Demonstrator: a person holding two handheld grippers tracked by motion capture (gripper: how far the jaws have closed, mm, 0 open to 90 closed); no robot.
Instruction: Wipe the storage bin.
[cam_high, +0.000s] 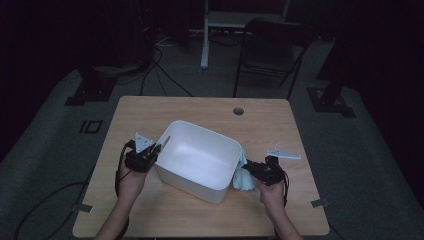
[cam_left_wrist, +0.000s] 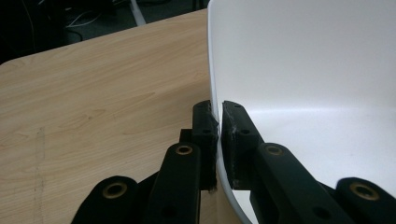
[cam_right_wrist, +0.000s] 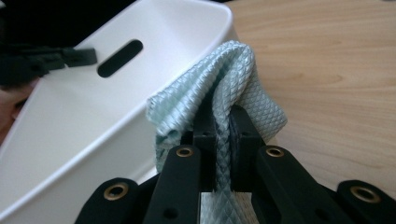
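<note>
Both grippers are busy: the left gripper (cam_left_wrist: 218, 122) pinches the near wall of the white tub (cam_high: 197, 156), steadying it on the table (cam_high: 150, 107), while the right gripper (cam_right_wrist: 222, 122) clamps a pale green cloth (cam_right_wrist: 233, 79) against the tub's outside, likely to wipe it.

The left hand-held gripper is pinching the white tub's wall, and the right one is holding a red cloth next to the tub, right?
Not quite. The cloth is pale blue-green, not red, as the right gripper view shows. The rest holds: the left hand-held gripper pinches the wall of the white tub, and the right hand-held gripper holds the cloth next to the tub.
</note>
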